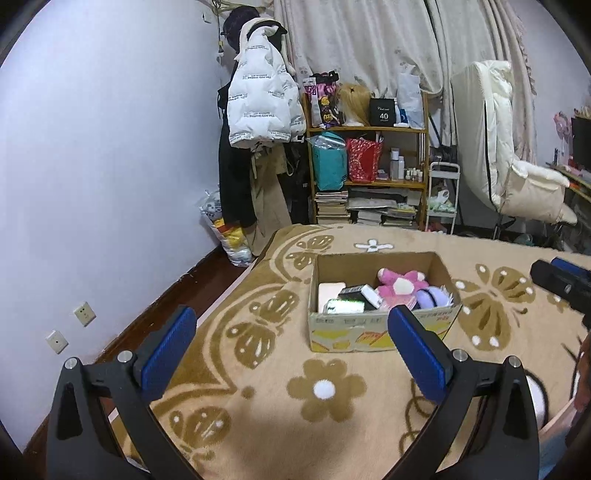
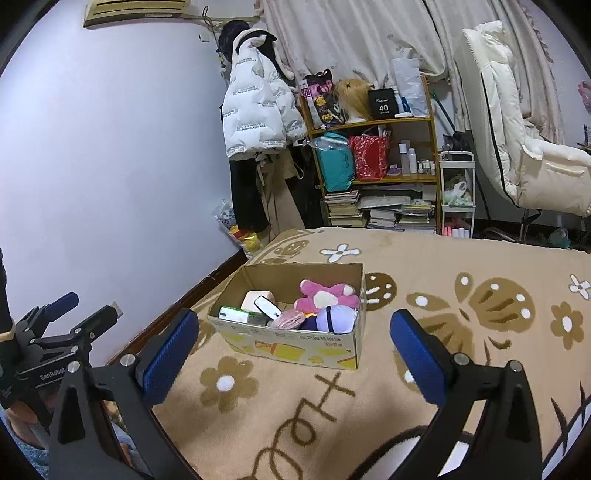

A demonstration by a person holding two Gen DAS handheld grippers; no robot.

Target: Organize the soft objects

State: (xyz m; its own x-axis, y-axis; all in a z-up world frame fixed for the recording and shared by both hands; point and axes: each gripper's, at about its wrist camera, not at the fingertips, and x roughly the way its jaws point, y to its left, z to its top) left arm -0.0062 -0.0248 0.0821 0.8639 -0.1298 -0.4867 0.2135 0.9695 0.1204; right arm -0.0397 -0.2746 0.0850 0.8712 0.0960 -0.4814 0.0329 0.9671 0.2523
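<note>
A: Where are the soft objects?
B: In the cardboard box (image 1: pixel 382 334) on the patterned blanket (image 1: pixel 266 373): a pink plush toy (image 1: pixel 402 284) and a purple plush toy (image 2: pixel 336 319) lie among small boxes.

A: The jaws?
B: Left gripper (image 1: pixel 291 354) and right gripper (image 2: pixel 295 356) both stand wide apart, holding nothing, short of the box.

A: Surroundings?
B: A shelf (image 1: pixel 369 155) and a hanging white jacket (image 1: pixel 258 99) stand beyond the bed.

A: Differences between views?
B: Only the right wrist view shows the air conditioner (image 2: pixel 136 11); only the left shows wall sockets (image 1: pixel 84 314).
</note>
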